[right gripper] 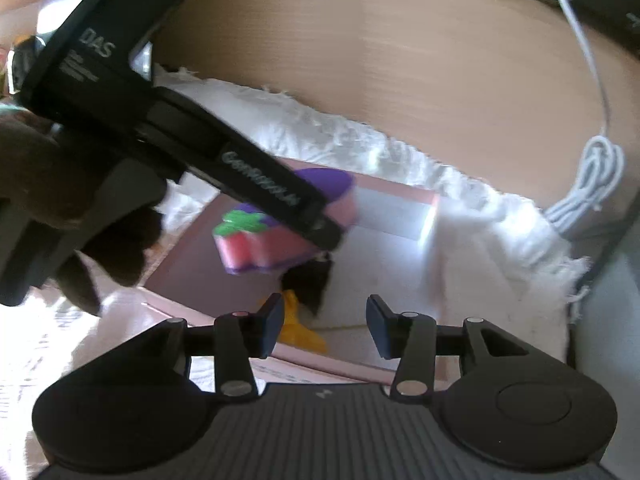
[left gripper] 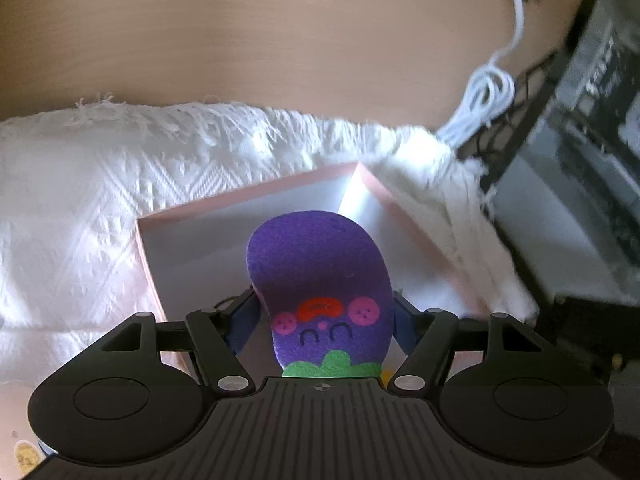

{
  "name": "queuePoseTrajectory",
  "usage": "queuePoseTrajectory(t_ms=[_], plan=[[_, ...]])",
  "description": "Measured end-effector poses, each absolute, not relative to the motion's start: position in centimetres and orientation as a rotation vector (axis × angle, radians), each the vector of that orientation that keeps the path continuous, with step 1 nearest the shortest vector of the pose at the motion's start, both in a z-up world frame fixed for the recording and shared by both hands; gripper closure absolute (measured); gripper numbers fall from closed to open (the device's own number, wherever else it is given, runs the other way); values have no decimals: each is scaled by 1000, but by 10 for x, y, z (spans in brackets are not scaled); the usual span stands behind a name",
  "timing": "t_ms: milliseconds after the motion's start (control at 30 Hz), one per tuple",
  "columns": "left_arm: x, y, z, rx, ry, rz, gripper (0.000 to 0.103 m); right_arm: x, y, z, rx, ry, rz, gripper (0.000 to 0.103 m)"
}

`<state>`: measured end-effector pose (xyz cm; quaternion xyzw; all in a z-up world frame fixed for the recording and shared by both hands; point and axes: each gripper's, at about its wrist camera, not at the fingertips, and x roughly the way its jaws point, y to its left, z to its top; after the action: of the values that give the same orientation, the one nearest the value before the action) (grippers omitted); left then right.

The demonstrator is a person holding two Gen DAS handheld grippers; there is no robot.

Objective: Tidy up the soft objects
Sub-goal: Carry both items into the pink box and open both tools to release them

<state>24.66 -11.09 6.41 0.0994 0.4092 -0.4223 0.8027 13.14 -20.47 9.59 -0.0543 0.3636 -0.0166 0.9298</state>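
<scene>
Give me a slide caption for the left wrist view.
Left gripper holds a purple eggplant sponge above the open pink box.

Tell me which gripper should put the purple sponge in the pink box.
Left. The left gripper already grips the purple sponge above the pink box; the right gripper is open and empty.

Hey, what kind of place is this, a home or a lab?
Probably a home desk or study corner: a wooden tabletop, a fringed white cloth under a pink box, and a coiled white cable.

One purple sponge (left gripper: pixel 320 280), one pink box (left gripper: pixel 256 204), one white cloth (left gripper: pixel 80 184), one cable (left gripper: pixel 486 92).
</scene>
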Motion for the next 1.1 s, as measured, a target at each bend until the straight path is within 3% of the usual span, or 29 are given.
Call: queuePoseTrajectory(t_ms=[167,367,567,933,1100], plan=[[237,-114,65,254,846,-898,30,134,-213,93,-81,753,-52,58],[249,-95,67,55,869,-879,29,132,-208,95,-76,729,-20,58],[241,-87,72,68,844,-871,30,133,-208,97,-43,701,2,58],[249,-108,53,57,1072,-854,31,158,-198,84,-113,740,-58,52],[245,-95,64,18,980,-834,32,156,-215,79,-52,782,-112,52]])
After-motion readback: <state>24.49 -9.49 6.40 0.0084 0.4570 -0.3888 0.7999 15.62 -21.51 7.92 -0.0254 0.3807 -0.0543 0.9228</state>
